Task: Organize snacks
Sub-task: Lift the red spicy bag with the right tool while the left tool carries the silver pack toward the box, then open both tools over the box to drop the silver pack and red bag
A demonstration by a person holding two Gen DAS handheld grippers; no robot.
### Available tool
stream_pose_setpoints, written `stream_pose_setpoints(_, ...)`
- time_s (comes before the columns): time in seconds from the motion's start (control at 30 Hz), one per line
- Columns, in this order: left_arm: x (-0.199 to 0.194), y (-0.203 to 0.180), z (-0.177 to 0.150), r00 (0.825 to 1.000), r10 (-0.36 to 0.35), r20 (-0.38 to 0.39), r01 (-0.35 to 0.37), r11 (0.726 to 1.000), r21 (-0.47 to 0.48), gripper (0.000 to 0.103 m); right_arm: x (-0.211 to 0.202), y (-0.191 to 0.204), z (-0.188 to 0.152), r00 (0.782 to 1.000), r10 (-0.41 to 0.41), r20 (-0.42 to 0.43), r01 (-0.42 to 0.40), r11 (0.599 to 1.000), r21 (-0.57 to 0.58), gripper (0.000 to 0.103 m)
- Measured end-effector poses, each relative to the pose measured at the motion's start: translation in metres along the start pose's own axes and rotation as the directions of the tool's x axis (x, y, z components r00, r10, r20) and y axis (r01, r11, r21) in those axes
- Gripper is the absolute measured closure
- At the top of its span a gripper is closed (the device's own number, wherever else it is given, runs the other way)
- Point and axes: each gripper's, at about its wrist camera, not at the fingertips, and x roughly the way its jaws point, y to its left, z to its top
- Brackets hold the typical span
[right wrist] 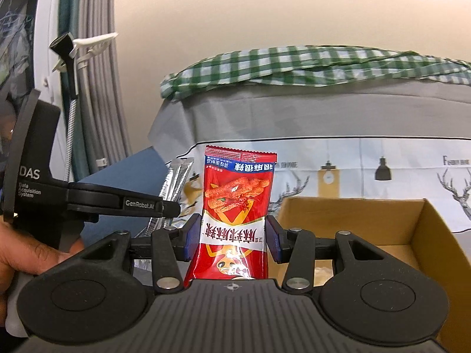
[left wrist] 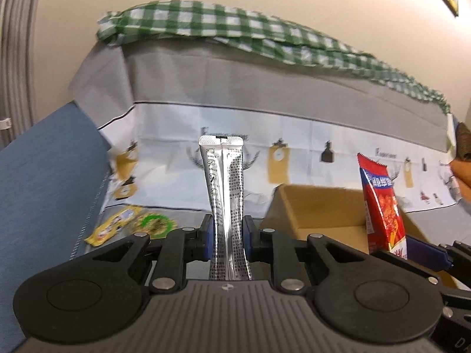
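Note:
My left gripper [left wrist: 228, 235] is shut on a silver stick pack [left wrist: 225, 188] that stands upright between the blue pads. My right gripper [right wrist: 234, 236] is shut on a red snack bag [right wrist: 237, 206], held upright. The red bag also shows at the right of the left wrist view [left wrist: 382, 206]. The silver pack also shows at the left of the right wrist view [right wrist: 176, 179], beside the left gripper's body [right wrist: 38, 194]. An open cardboard box [left wrist: 318, 209] lies just beyond both grippers; it also shows in the right wrist view [right wrist: 368, 223].
Two yellow and green snack packets [left wrist: 132, 223] lie on the grey table at the left. A cloth with deer and lamp prints [right wrist: 382, 170] hangs behind the box, with a green checked cloth [left wrist: 235, 29] on top. A blue surface [left wrist: 44, 176] lies at the left.

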Motion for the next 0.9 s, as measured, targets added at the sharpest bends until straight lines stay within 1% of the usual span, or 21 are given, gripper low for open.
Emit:
stream_pose_setpoints(0.23, 0.003, -0.032, 0.006, 0.994, -0.097, 0.045, 0.097, 0.995, -0.003, 0.081, -0.014, -0.034, 0.003, 0.999, -0.048, 0.017, 0.048, 0.998, 0.046, 0.055)
stream_pose_setpoints(0.43, 0.005, -0.058, 0.009, 0.984, -0.163, 0.07, 0.161, 0.987, 0.026, 0.081, -0.026, -0.065, 0.004, 0.99, -0.14, 0.032, 0.137, 0.987, 0.086, 0.055)
stream_pose_setpoints(0.53, 0.006, -0.071, 0.007, 0.979, -0.189, 0.08, 0.186, 0.981, 0.044, 0.081, -0.029, -0.081, 0.004, 0.981, -0.192, 0.027, 0.188, 0.976, 0.111, 0.055)
stream_pose_setpoints(0.67, 0.008, -0.09, 0.004, 0.971, -0.223, 0.09, 0.215, 0.972, 0.095, 0.081, -0.03, -0.099, 0.002, 0.964, -0.267, -0.005, 0.265, 0.953, 0.15, 0.055)
stream_pose_setpoints(0.8, 0.011, -0.108, 0.001, 0.963, -0.253, 0.095, 0.238, 0.961, 0.144, 0.081, -0.028, -0.111, -0.001, 0.95, -0.311, -0.038, 0.313, 0.931, 0.188, 0.055)
stream_pose_setpoints(0.9, 0.014, -0.119, -0.001, 0.958, -0.27, 0.094, 0.251, 0.952, 0.175, 0.081, -0.027, -0.115, -0.003, 0.942, -0.334, -0.045, 0.336, 0.92, 0.201, 0.055)
